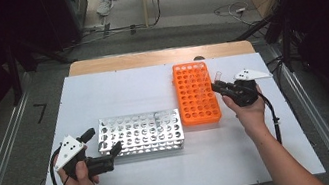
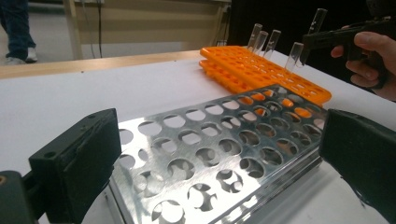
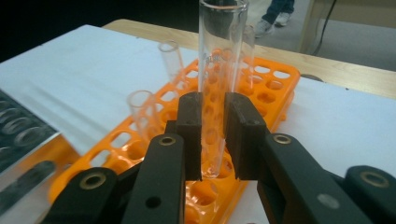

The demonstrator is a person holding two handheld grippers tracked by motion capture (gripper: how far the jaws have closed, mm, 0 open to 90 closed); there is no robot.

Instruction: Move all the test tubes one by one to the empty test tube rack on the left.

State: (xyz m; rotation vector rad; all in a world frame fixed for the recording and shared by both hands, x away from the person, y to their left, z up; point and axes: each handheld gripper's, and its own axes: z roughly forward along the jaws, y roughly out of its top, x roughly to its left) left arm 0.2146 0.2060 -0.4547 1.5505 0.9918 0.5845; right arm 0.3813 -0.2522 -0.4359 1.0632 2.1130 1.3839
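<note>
The right gripper [image 3: 214, 135] is clamped on the lower half of a clear glass test tube [image 3: 219, 70], light, slick and brittle, above the orange plastic rack [image 3: 275, 79], while the left gripper [image 2: 219, 154] stands apart around the metal rack [image 2: 210, 154].

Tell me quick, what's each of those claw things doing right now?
Left gripper: open, its jaws either side of the metal rack, not pressing on it.
Right gripper: closed on a glass test tube, over the orange rack.

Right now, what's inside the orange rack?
Clear glass tubes stand in the orange rack; most holes look empty. The right claw lifts another tube, hiding holes behind it.
</note>
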